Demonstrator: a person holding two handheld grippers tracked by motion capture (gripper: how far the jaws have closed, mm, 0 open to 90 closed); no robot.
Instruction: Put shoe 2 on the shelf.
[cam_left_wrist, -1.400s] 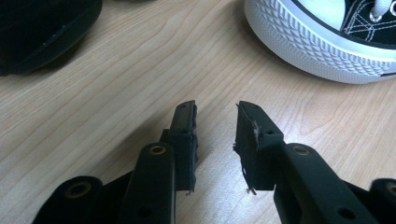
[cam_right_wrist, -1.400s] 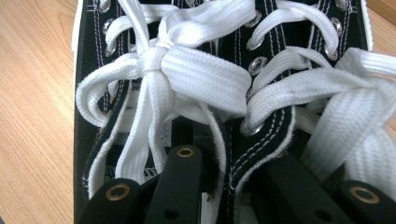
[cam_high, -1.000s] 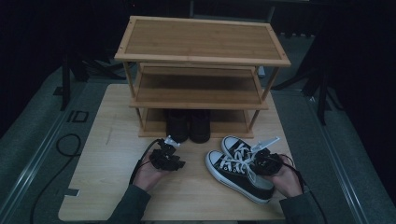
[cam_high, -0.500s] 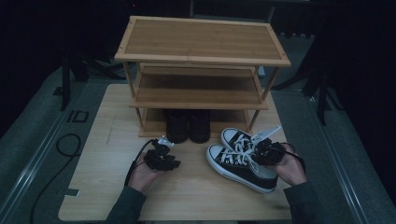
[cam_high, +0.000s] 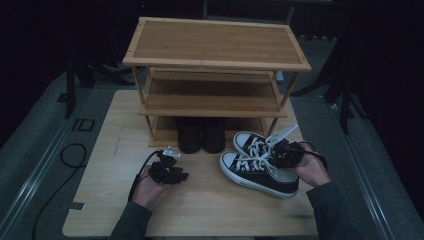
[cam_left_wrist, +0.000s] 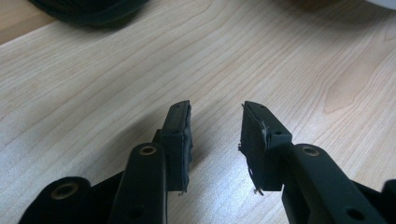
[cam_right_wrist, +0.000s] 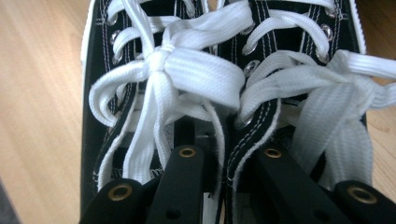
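Item: pair of black canvas sneakers (cam_high: 257, 165) with white laces and white soles, side by side on the pale wooden table (cam_high: 100, 200), just in front of the rack's right leg.

Right gripper (cam_high: 280, 150): jaws narrow, pinching the two adjoining inner collars of the pair together; in the right gripper view one jaw sits inside each shoe (cam_right_wrist: 219, 154).

Left gripper (cam_high: 167, 160): jaws half apart, empty, over bare table (cam_left_wrist: 215, 126).

Bamboo shoe rack (cam_high: 215, 60): three tiers; a pair of dark boots (cam_high: 202, 135) occupies the bottom tier.

Step in hand: judged as the grasp-and-lift of the sneakers.

Next move calls for: carrying both shoes level to a free shelf, clearing its front rail without one slipping.
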